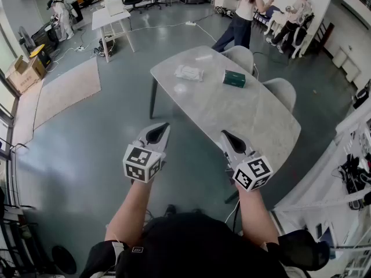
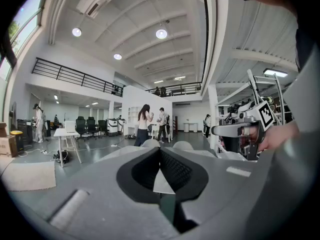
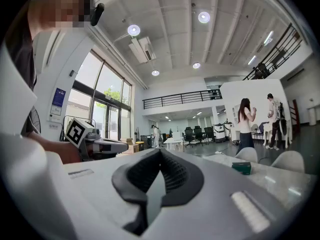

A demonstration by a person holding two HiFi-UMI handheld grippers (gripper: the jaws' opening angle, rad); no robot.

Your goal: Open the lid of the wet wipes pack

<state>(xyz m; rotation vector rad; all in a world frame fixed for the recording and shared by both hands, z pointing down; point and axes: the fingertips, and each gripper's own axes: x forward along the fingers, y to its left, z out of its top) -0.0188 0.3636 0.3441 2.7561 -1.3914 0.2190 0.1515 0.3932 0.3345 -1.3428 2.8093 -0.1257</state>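
While I hold both tools out in front of me, short of the near edge of the grey marble-look table (image 1: 255,120), neither one touches anything. The left gripper (image 1: 162,127) has its jaws pressed together at the tips with nothing between them, and its own view shows the black pads meeting in a closed seam. The right gripper (image 1: 227,136) is in the same condition: jaws together, empty, pointing roughly level towards the table.

The wet wipes pack (image 1: 189,72) lies flat on the far left part of the tabletop, well apart from both grippers. I cannot make out its lid from here. To its right, also on the table, sits a dark green box (image 1: 234,79), apart from the pack. Two pale chairs (image 1: 240,55) stand at the table's far side.

Beyond the table a person in a white top (image 1: 243,13) stands on the grey floor, facing away from me. A small white table (image 1: 113,16) and a beige rug (image 1: 64,91) lie off to the left.
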